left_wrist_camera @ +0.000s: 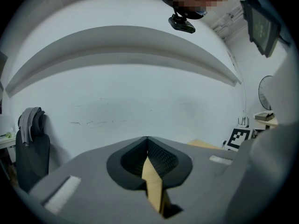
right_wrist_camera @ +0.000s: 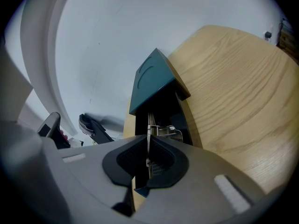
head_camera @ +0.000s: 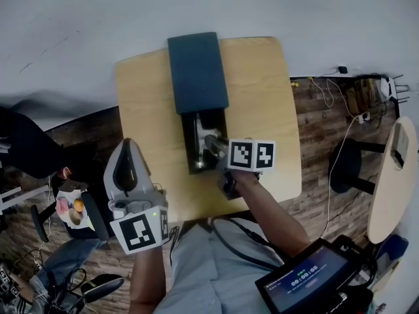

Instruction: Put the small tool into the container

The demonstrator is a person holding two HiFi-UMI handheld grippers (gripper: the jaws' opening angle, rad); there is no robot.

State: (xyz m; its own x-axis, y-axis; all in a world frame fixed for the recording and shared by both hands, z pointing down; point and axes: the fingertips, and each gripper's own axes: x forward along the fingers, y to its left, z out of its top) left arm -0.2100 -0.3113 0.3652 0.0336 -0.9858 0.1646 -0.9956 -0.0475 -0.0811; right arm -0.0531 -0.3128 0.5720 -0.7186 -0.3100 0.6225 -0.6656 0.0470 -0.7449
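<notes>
Writing: only black-and-white square patterns on the grippers' cubes, and a lit tablet (head_camera: pixel 302 275) at lower right with a row of digits too small to read.

Far left in the head view: a small tray (head_camera: pixel 63 195) on a dark seat, holding pink and orange bits too small to name.

Next, the left gripper (head_camera: pixel 128 144), beside the table's left edge and well apart from the container. In the left gripper view, left gripper (left_wrist_camera: pixel 147 141) with jaws together at the tips and nothing clamped. A sliver of wood table (left_wrist_camera: pixel 203 144) at its right, a pale wall beyond.

Centre: light wood table (head_camera: pixel 262 110) bearing a long dark container (head_camera: pixel 188 150). Teal lid (head_camera: pixel 196 70) over the far part, near part open and dark inside.

Over that open part, the right gripper (head_camera: pixel 216 150), angled down, jaws closed on the small tool (head_camera: pixel 212 142), a thin shiny metal piece. In the right gripper view, right gripper (right_wrist_camera: pixel 148 141) pinched on the tool's flat edge. Bright end of the small tool (right_wrist_camera: pixel 164 131) reaching into the open container (right_wrist_camera: pixel 163 108) below the lid (right_wrist_camera: pixel 152 80). Cannot tell whether touching the container's floor.

Right: wood table (right_wrist_camera: pixel 233 87) bare on that side, then a dark stool (head_camera: pixel 346 165), a pale round tabletop (head_camera: pixel 393 175) and cables on a wood-pattern floor.
</notes>
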